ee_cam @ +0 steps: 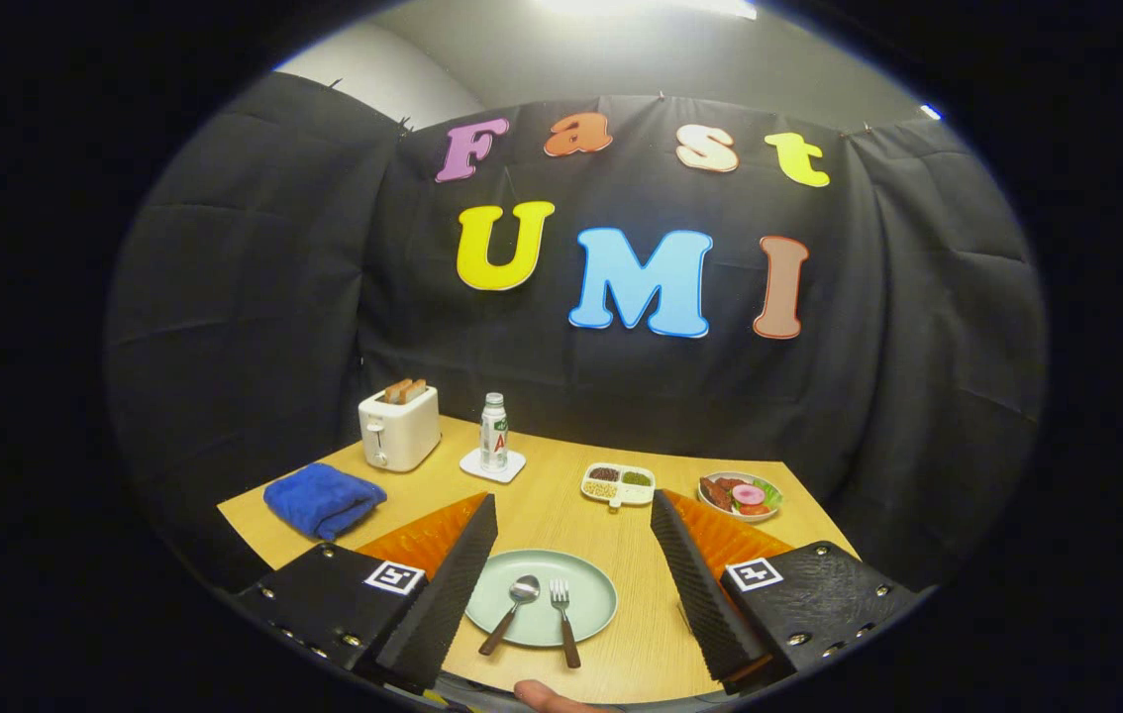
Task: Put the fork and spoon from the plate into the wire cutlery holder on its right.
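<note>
Gripper (573, 515) spread wide, fingers clear of everything, hovering above the table (561, 500). Between the fingers: a round, pale green plate (593, 586), carrying a spoon (512, 612) on the left and a fork (563, 619) on the right, side by side, apart, both with metal heads and dark brown handles pointing back toward the camera. Beyond the fingertips: white toaster (399, 428) with bread in its slots, folded blue cloth (322, 499), small bottle (493, 432) on a white coaster, divided tray (618, 484) of what looks like grains, dish of food (741, 495).
</note>
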Action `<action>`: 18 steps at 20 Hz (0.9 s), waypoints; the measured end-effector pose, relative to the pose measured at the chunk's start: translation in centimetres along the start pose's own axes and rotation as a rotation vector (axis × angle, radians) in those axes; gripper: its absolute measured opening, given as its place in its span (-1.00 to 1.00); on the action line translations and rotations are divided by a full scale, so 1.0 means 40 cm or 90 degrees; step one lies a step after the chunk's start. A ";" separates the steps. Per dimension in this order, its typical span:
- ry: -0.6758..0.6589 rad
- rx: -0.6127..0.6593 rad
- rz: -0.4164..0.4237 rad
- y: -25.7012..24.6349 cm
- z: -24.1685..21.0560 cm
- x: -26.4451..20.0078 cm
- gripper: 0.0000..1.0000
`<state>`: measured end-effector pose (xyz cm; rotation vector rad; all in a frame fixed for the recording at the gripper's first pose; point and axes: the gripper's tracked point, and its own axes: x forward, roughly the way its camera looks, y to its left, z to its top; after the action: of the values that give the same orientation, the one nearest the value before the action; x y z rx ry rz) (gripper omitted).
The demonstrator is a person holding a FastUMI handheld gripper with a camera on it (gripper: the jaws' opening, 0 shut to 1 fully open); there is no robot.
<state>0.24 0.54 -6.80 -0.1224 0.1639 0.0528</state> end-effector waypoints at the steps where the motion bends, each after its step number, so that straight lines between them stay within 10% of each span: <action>1: 0.015 -0.004 0.005 0.005 -0.023 0.004 0.90; 18: 0.339 0.021 0.034 -0.005 -0.397 0.060 0.90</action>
<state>0.08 -1.58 -22.74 -0.0967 0.6997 0.0700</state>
